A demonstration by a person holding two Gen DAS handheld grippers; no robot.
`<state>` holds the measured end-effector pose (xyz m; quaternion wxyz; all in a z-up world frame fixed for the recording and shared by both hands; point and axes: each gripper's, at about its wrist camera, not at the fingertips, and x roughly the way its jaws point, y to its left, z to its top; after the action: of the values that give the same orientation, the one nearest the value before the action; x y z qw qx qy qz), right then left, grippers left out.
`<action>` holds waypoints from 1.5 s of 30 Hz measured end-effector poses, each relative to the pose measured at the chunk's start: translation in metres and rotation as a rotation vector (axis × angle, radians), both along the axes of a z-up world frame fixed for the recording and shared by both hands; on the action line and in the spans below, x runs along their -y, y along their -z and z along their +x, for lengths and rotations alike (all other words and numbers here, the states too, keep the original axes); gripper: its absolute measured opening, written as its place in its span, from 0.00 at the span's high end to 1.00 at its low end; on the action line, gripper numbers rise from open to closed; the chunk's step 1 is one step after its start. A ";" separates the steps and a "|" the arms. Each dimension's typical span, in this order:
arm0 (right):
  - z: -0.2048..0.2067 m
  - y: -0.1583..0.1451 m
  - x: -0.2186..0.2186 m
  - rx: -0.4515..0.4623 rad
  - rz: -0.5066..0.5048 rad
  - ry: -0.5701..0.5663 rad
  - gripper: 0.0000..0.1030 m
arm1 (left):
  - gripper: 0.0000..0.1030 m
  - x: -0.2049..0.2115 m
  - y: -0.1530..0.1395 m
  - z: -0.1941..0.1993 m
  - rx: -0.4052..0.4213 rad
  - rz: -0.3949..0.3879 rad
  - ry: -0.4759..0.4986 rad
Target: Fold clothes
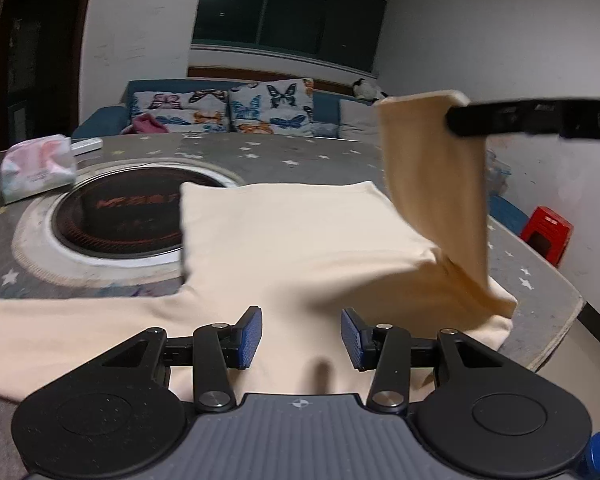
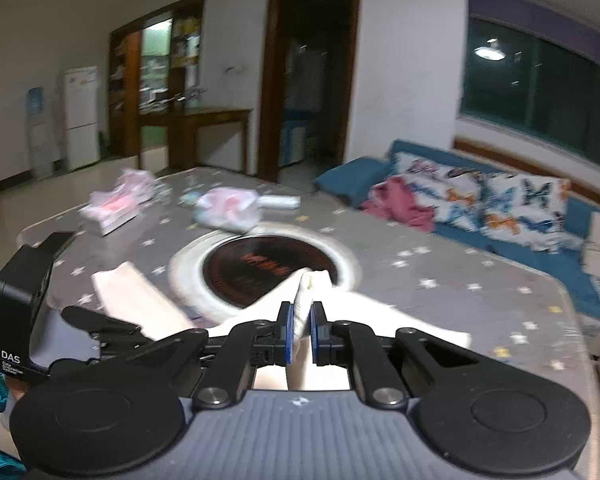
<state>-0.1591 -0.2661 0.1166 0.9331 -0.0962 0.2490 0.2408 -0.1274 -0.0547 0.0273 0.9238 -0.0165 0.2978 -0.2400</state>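
Note:
A cream-coloured shirt [image 1: 300, 248] lies flat on the grey star-patterned table [image 1: 300, 152], one sleeve stretched to the left. My left gripper [image 1: 301, 338] is open and empty, hovering just above the shirt's near part. My right gripper [image 2: 300, 332] is shut on the shirt's sleeve [image 2: 302, 308]. In the left wrist view that sleeve [image 1: 436, 184] hangs lifted above the shirt's right side, held by the right gripper's fingers [image 1: 500, 122]. The left gripper's body [image 2: 24, 312] shows at the left of the right wrist view.
A round black cooktop [image 1: 116, 216] is set in the table, partly under the shirt. A tissue pack [image 1: 36, 172] lies at far left, more packs [image 2: 228, 208] beyond. A blue sofa [image 1: 228, 108] stands behind the table, a red stool [image 1: 546, 232] to the right.

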 end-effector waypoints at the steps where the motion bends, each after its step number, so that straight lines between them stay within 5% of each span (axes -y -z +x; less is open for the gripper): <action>1: 0.002 0.004 -0.006 -0.014 0.005 -0.021 0.92 | 0.54 -0.003 0.001 -0.001 -0.002 -0.003 -0.006; 10: -0.014 0.012 0.021 -0.040 -0.022 0.018 0.84 | 0.54 -0.022 -0.006 -0.002 0.020 -0.006 -0.053; 15: -0.015 0.048 0.056 -0.139 -0.097 0.114 0.84 | 0.55 -0.015 -0.014 -0.003 0.047 -0.017 -0.025; 25: -0.023 0.102 0.092 -0.290 -0.077 0.208 0.84 | 0.67 0.022 -0.005 0.005 0.048 0.033 0.058; 30: -0.018 0.090 0.091 -0.245 -0.064 0.206 0.84 | 0.66 0.019 -0.003 0.013 0.047 0.053 -0.023; 37: 0.017 0.090 0.091 -0.209 -0.015 0.252 0.82 | 0.66 0.022 0.005 0.020 0.022 0.078 -0.011; 40: 0.023 0.095 0.086 -0.187 -0.019 0.255 0.82 | 0.91 0.024 0.009 0.022 0.016 0.089 -0.010; 45: 0.031 0.113 0.083 -0.207 -0.061 0.262 0.81 | 0.97 0.020 0.009 0.020 0.061 0.142 -0.056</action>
<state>-0.1285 -0.3489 0.0039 0.9225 -0.0657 0.3614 0.1183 -0.1070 -0.0751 0.0183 0.9377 0.0481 0.2851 -0.1925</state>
